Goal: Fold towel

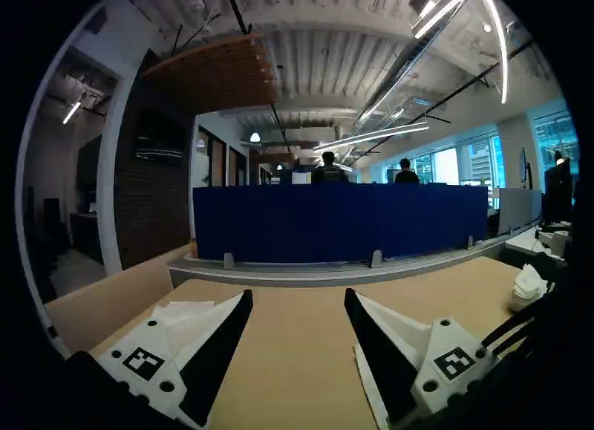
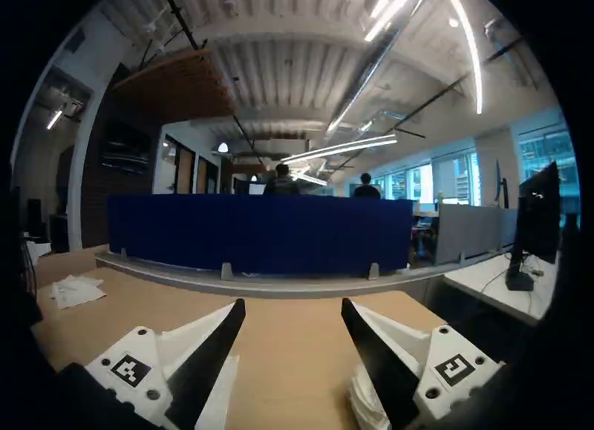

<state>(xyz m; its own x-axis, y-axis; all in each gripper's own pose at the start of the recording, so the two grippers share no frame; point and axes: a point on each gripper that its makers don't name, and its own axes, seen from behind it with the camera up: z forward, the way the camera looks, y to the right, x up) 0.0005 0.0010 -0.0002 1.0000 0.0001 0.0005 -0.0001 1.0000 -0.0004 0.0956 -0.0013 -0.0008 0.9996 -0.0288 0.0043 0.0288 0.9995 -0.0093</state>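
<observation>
- Both claws, the left gripper point(image 1: 298, 292) and the right gripper point(image 2: 293, 302), were spread and empty above the table point(image 1: 297, 356).
- The towel point(image 2: 74, 290) lay near the table's left edge. Folding looked unstarted, and the next move called for reaching over to pinch a corner.

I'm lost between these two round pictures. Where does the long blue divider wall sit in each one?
Left gripper view: the blue divider spans the middle, beyond the wooden table, just above the open left gripper.
Right gripper view: the blue divider sits centre-left, above the open right gripper, a dark monitor to its right.
Shared landmark: two people seen from behind over its top edge.
</observation>
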